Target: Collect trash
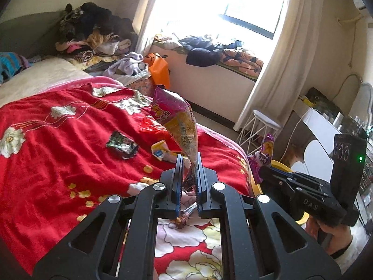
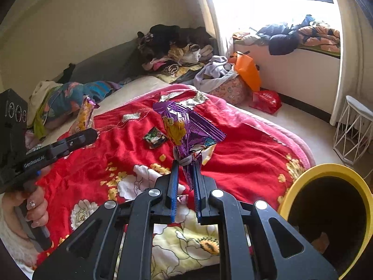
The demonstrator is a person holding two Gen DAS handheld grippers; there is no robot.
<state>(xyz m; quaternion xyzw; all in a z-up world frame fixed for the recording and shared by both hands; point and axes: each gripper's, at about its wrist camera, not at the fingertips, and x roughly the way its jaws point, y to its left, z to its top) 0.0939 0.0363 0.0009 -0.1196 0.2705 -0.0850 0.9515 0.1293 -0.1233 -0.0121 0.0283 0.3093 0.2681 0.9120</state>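
My left gripper (image 1: 188, 161) is shut on a pink and yellow snack bag (image 1: 177, 121), held upright above the red floral blanket (image 1: 58, 140). My right gripper (image 2: 186, 165) is shut on a purple snack bag (image 2: 186, 126), also held above the bed. The yellow-rimmed trash bin (image 2: 326, 170) stands at the bed's right edge, beside the right gripper; its rim shows in the left wrist view (image 1: 279, 164). A dark green wrapper (image 1: 122, 144) and a small yellow and white wrapper (image 1: 160, 150) lie on the blanket. The dark wrapper also shows in the right wrist view (image 2: 155, 137).
Piles of clothes (image 1: 93, 35) sit at the bed's far end. An orange bag (image 1: 159, 68) and a red bag (image 2: 265, 100) lie on the floor by the window seat. A white wire stool (image 1: 261, 126) and a desk (image 1: 321, 126) stand to the right.
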